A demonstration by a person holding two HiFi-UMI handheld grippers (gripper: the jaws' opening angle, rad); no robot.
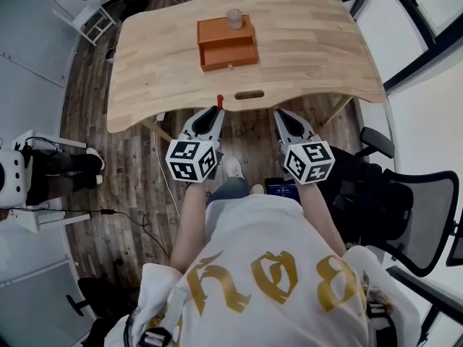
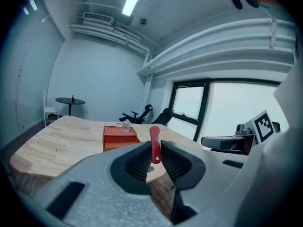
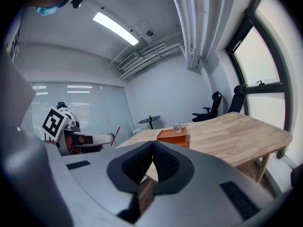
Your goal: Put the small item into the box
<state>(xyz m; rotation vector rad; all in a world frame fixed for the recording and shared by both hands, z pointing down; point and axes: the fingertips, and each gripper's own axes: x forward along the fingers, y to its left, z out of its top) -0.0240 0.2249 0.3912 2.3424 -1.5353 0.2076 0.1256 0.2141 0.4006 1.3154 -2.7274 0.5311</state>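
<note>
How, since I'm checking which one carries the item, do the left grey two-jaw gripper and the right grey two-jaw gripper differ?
The left gripper is shut on a small red plastic piece that sticks up above its jaws; the right gripper is shut on nothing. The left's pads are kept apart by the piece; the right's pads meet at their tips. Both point toward the orange box from short of the wooden table.

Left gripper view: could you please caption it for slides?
Left gripper shut on small red item; orange box stands ahead.
</note>
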